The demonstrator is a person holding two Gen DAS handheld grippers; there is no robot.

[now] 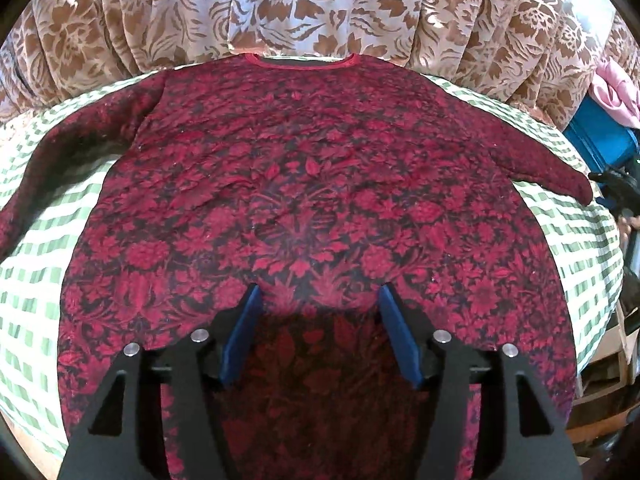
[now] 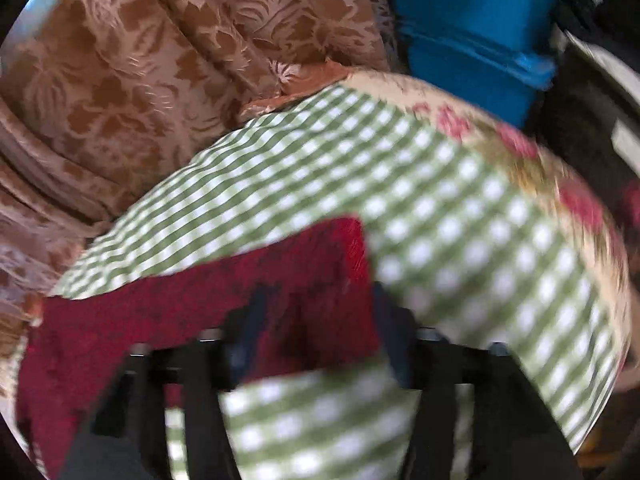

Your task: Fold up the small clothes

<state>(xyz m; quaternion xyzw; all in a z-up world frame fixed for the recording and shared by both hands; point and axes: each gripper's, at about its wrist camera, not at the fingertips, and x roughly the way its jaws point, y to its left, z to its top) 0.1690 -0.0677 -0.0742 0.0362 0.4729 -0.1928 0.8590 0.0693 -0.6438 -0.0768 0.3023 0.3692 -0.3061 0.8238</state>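
Red floral top (image 1: 312,184) lies spread flat, neckline (image 1: 304,63) at the far edge by the curtain, hem toward the camera; pattern is red blossoms and leaves on a dark ground. Both long sleeves are extended outward: one sleeve (image 1: 48,168) runs off to the left, the other sleeve (image 1: 548,160) tapers to a cuff at the right. The garment rests on a green-and-white checked cloth (image 1: 580,248) covering the table; the right wrist view shows this cloth has a cream border with pink roses (image 2: 516,140) along its edge. Left hand-held gripper (image 1: 318,336) hovers over the lower middle of the top, blue pads (image 1: 242,336) spread apart, nothing between them but the fabric lying below; released, not grasping. Right wrist view is motion-blurred. Right hand-held gripper (image 2: 316,320) sits at the cuff end of the red sleeve (image 2: 224,296), jaws parted; the sleeve end lies in the gap between the fingers, but the pads do not appear to press on it, so released. Whether the fingers touch the cloth cannot be told through the blur. Behind the table hangs a brown curtain with a pale leaf pattern (image 1: 320,4). To the right of the table stands a blue object (image 2: 472,28), kind unclear, with pink fabric (image 1: 616,88) above it in the left wrist view.
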